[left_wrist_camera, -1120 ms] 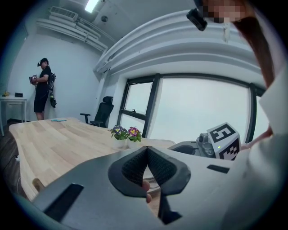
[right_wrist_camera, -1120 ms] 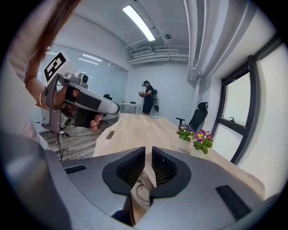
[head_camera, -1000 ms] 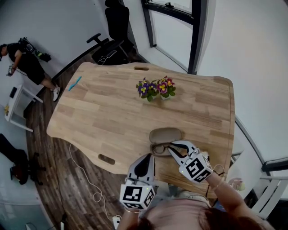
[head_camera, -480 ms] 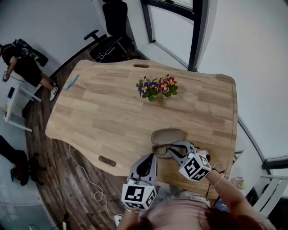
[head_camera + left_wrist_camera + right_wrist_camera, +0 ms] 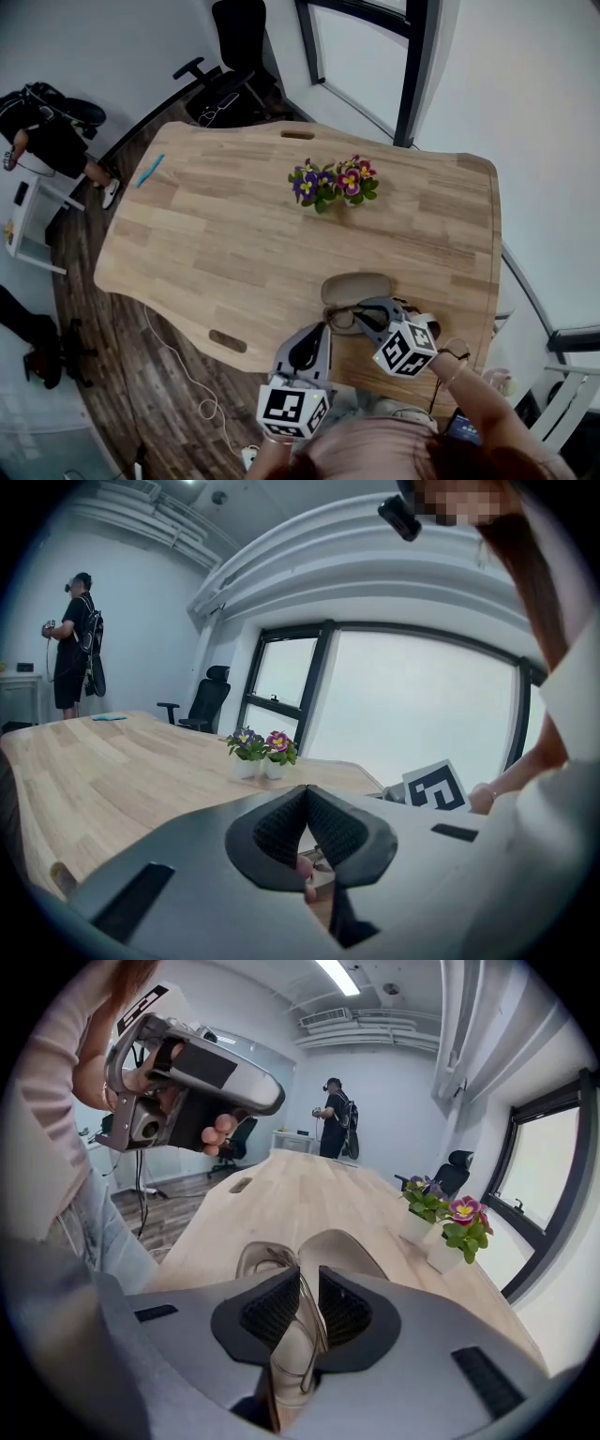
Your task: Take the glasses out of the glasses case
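Note:
A beige oval glasses case (image 5: 356, 286) lies on the wooden table (image 5: 216, 234) near its front edge. Pale clear-framed glasses (image 5: 341, 319) sit just in front of the case, against its near side. My right gripper (image 5: 367, 314) is shut on the glasses frame (image 5: 305, 1330); one lens (image 5: 261, 1260) sticks out left of the jaws, with the case (image 5: 342, 1246) behind it. My left gripper (image 5: 307, 342) hovers at the table's front edge, left of the glasses. Its jaws meet at the tips (image 5: 307, 794) with nothing held.
Two small pots of flowers (image 5: 333, 183) stand behind the case, mid-table. A blue object (image 5: 150, 172) lies at the far left corner. An office chair (image 5: 220, 66) and a person (image 5: 47, 131) are beyond the table. A cable (image 5: 178, 375) trails on the floor.
The right gripper stays shut on the glasses and has drawn slightly toward me from the case. The head view has shifted a little. The left gripper has barely moved.

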A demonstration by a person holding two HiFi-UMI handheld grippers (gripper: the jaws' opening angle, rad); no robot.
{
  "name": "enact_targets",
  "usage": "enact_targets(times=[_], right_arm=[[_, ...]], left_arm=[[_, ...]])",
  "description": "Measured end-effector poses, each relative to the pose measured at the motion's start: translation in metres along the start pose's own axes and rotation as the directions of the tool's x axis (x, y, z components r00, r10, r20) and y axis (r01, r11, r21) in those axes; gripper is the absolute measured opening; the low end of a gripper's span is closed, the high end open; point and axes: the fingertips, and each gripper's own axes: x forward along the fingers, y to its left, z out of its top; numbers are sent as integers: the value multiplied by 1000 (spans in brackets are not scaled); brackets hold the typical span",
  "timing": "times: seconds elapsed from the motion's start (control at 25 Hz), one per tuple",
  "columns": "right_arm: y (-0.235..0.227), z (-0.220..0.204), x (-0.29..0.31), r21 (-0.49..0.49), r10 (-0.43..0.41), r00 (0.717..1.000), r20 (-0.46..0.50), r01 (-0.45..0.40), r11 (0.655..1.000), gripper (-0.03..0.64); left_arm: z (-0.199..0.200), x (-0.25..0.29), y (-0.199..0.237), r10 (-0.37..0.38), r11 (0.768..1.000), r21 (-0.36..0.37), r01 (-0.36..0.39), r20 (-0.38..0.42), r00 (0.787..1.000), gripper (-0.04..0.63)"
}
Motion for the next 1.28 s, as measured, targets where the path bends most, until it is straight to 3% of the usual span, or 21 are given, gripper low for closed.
enact_targets(times=[0.84, 1.28], right_arm=[[4, -28, 32, -102, 47, 988, -145, -63, 993, 46], [6, -31, 42, -101, 93, 979, -182, -113, 988, 46]], left_arm=[[-2, 12, 24, -4, 1000, -28, 3, -30, 1000, 1], [-2, 17, 30, -17, 999, -32, 15, -39, 999, 1]])
